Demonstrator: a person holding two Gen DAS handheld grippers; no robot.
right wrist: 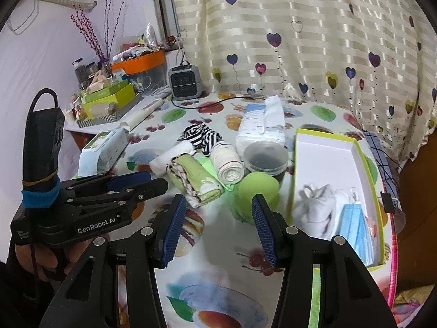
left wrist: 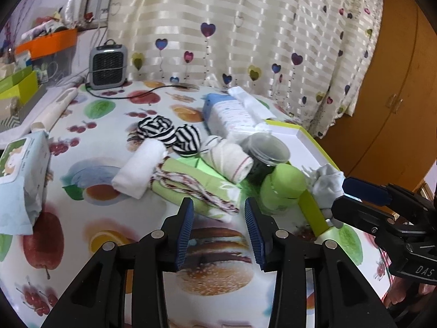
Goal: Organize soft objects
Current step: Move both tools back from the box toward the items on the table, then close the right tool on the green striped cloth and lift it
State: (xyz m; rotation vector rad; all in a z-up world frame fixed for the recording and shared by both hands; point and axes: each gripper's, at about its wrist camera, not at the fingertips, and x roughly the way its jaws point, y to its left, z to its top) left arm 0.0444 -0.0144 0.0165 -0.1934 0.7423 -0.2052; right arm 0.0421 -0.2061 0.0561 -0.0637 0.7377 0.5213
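Two wrist views of a worktop (left wrist: 109, 125) covered with a fruit-and-burger printed cloth. The left tongs (left wrist: 218, 232) stand released at the lower centre of the left view, nothing between their blue pads, just short of a folded green cloth (left wrist: 191, 183) with a braided fringe. The right tongs (right wrist: 218, 232) are likewise released and empty at the lower centre of the right view; the green sponge (right wrist: 256, 194) lies just beyond their right pad.

The soft things cluster mid-frame: a rolled white towel (left wrist: 139, 169), a black-and-white striped cloth (left wrist: 169, 134) behind it, and a rolled towel with a red line (left wrist: 229, 161) leaning against a lidded plastic tub (left wrist: 267, 153) of dark contents. Behind these lies a tissue pack (left wrist: 226, 112), and a wet-wipe pack (left wrist: 21, 175) sits at the left edge, its lower corner cut off.

The white box with a green rim (right wrist: 366, 164), right of centre in the right view, holds a bundled white cloth (right wrist: 316, 207) and a blue face mask (right wrist: 357, 229); its near corner is hidden by the right tongs. In the left view the box is largely hidden behind the sponge and tub. A hand (right wrist: 41, 257) under the left tool is dark and partly cut off.

Behind the worktop: a small grey heater (left wrist: 108, 64) with its cord, a heart-print striped curtain (left wrist: 245, 27), a wooden cupboard (left wrist: 396, 95) at right, and a cluttered shelf with an orange tray (right wrist: 142, 61), its small items hard to make out.
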